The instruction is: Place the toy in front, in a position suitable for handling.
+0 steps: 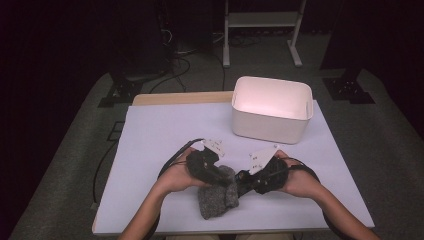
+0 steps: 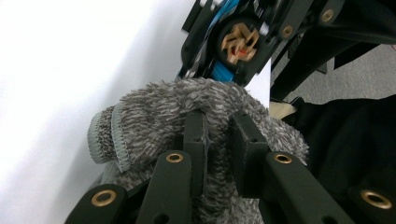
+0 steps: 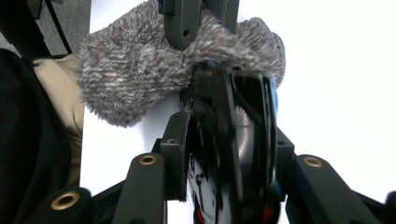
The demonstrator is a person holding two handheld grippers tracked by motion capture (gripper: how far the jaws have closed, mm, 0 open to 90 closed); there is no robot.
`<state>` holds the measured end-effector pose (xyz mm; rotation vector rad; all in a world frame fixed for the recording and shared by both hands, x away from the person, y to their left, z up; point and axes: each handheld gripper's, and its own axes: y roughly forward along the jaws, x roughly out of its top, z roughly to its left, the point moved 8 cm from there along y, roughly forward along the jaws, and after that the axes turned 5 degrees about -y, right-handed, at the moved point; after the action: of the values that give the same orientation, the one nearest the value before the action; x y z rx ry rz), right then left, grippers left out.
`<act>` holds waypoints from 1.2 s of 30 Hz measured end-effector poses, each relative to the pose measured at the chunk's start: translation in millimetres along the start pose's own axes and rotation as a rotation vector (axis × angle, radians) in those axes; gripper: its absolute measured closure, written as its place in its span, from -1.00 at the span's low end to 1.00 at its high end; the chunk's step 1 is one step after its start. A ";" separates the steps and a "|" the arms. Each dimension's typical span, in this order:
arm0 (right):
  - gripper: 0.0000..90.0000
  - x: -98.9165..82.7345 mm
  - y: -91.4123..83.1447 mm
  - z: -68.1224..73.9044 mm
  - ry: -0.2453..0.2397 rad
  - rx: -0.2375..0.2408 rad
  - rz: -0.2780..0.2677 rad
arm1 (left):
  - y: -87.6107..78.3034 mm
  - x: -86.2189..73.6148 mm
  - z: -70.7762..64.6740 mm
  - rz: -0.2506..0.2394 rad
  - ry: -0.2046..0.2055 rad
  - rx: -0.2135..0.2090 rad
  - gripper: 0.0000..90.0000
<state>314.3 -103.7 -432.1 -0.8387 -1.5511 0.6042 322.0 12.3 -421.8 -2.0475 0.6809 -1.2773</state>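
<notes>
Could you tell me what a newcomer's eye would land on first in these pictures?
Probably the fuzzy grey sock at the near edge of the table, pinched by the left gripper. The right gripper holds a black round device against it, and a white bin glows at the far right.

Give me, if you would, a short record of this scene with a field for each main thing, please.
surface: white-covered table
left gripper: fingers shut on a fold of the grey fuzzy cloth
right gripper: fingers closed on a black device, whose far end seems to touch the cloth
cloth position: near the table's front edge, between the two hands
white bin: far right of the table, apart from both grippers, nothing visible inside
</notes>
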 end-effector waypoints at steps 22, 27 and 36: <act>0.35 -48.2 -8.3 9.7 0.071 0.012 -0.010 | 27.9 12.2 -5.7 0.058 0.041 -0.014 0.74; 0.35 -64.4 -5.6 15.3 0.096 0.008 0.009 | 36.1 15.6 -11.2 0.087 0.077 -0.001 0.73; 0.34 -77.3 -1.1 16.5 0.150 0.031 -0.035 | 41.0 19.0 -11.5 0.104 0.083 0.001 0.73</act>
<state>300.1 -164.3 -480.8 -0.8138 -1.4141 0.5267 315.0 -31.3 -436.7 -1.9401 0.8142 -1.3080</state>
